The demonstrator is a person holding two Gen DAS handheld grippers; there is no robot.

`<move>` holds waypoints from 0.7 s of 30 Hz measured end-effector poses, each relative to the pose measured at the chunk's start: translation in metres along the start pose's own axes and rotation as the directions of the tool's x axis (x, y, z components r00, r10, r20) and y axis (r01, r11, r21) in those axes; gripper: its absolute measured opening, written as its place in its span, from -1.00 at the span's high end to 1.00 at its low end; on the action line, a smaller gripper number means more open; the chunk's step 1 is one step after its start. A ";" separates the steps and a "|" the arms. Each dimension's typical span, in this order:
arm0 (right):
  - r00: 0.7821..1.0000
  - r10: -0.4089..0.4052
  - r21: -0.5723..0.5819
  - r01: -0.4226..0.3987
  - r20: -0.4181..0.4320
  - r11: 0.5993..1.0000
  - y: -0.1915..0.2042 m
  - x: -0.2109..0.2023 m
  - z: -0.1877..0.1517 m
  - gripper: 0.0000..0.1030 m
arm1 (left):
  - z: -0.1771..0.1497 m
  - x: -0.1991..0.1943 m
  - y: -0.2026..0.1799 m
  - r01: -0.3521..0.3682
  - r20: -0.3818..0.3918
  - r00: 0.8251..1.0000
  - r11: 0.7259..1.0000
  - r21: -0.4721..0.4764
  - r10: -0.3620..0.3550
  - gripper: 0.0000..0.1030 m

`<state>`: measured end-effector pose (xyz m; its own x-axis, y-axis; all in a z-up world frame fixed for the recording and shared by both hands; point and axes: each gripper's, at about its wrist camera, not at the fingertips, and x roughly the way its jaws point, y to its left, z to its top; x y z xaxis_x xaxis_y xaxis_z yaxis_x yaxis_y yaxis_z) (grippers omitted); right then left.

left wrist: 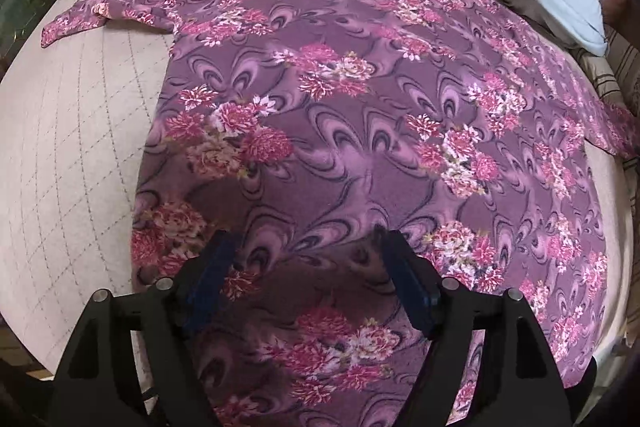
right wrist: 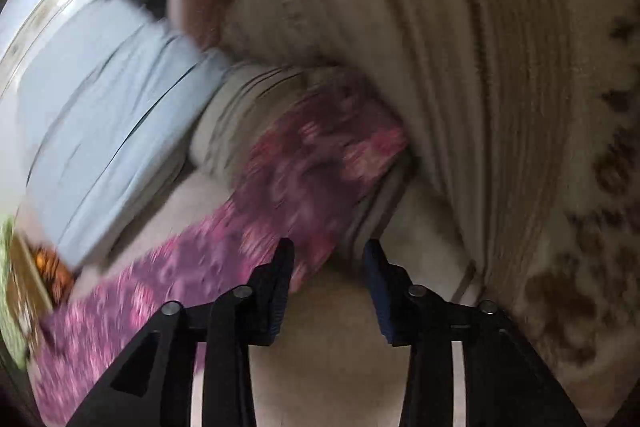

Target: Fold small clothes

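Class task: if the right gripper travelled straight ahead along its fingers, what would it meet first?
Probably the purple floral garment, whose sleeve end lies just ahead of the open right gripper, with striped bedding beyond. The picture is blurred, so depth is uncertain.

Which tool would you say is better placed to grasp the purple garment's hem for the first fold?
Left, probably: the left tool is open directly over the purple garment near its hem. The right tool, also open, is at its side edge, blurred.

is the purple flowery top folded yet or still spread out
Spread out. The purple floral garment lies flat and open on the pink quilted bed, one sleeve stretched sideways, no fold visible. The left gripper hovers open over its hem.
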<state>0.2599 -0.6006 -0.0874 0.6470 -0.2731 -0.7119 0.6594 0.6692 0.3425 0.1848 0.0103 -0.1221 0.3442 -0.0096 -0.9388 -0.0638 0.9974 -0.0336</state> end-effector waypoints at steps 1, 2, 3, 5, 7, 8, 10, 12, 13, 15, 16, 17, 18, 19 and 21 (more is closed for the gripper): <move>1.000 -0.007 0.015 0.007 -0.001 1.000 0.001 0.007 0.005 0.16 | 0.001 0.002 0.000 0.002 0.001 1.000 1.000 -0.001 -0.002 -0.55; 1.000 -0.020 0.014 0.020 0.001 1.000 0.002 0.014 0.009 0.16 | 0.001 0.002 0.000 0.005 0.003 1.000 1.000 -0.002 -0.005 -0.58; 1.000 -0.030 0.011 0.029 0.004 1.000 0.003 0.018 0.013 0.16 | 0.000 0.001 0.000 0.005 0.005 1.000 1.000 -0.004 -0.005 -0.59; 0.999 -0.039 -0.002 0.039 0.033 0.999 0.008 0.022 0.017 0.13 | 0.000 0.002 -0.001 0.003 0.007 1.000 1.000 0.001 -0.003 -0.61; 0.997 -0.066 -0.042 0.068 0.051 0.997 0.019 0.029 0.018 0.37 | 0.001 0.003 -0.003 0.004 0.009 1.000 1.000 0.008 -0.004 -0.62; 0.996 -0.066 -0.067 0.070 0.053 0.995 0.024 0.030 0.019 0.62 | 0.001 0.004 -0.002 0.007 0.009 1.000 1.000 0.008 -0.007 -0.62; 0.995 -0.063 -0.126 0.072 0.074 0.989 0.035 0.021 0.019 0.71 | 0.001 0.003 -0.001 0.020 0.006 1.000 1.000 0.000 -0.020 -0.63; 0.992 -0.033 -0.183 0.055 0.120 0.982 0.052 0.001 0.017 0.73 | 0.003 0.002 0.002 0.040 0.003 0.999 0.999 -0.013 -0.040 -0.65; 0.991 -0.019 -0.200 0.045 0.130 0.979 0.059 -0.006 0.015 0.73 | 0.003 0.002 0.003 0.049 0.003 0.999 0.999 -0.019 -0.049 -0.65; 0.989 0.053 -0.262 -0.016 0.138 0.965 0.083 -0.027 0.007 0.74 | 0.002 0.001 0.005 0.060 0.005 0.998 0.998 -0.025 -0.060 -0.66; 0.987 0.097 -0.296 -0.055 0.130 0.954 0.099 -0.037 0.000 0.74 | 0.002 0.000 0.006 0.063 0.007 0.998 0.998 -0.026 -0.063 -0.66; 0.985 0.127 -0.322 -0.083 0.118 0.943 0.110 -0.044 -0.005 0.74 | 0.001 0.000 0.006 0.066 0.008 0.998 0.997 -0.026 -0.066 -0.66; 0.981 0.166 -0.361 -0.120 0.099 0.925 0.128 -0.052 -0.015 0.74 | 0.001 -0.001 0.007 0.070 0.007 0.998 0.997 -0.026 -0.070 -0.65; 0.978 0.192 -0.395 -0.145 0.082 0.907 0.144 -0.056 -0.024 0.74 | 0.001 -0.002 0.008 0.077 0.005 0.997 0.997 -0.030 -0.077 -0.65; 0.969 0.243 -0.463 -0.197 0.040 0.864 0.180 -0.065 -0.049 0.73 | 0.002 -0.005 0.012 0.106 -0.003 0.994 0.993 -0.047 -0.106 -0.65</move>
<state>0.3176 -0.4289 -0.0094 0.8022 -0.1298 -0.5827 0.2649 0.9521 0.1527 0.1845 0.0225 -0.1175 0.3462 -0.1157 -0.9310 -0.0706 0.9863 -0.1488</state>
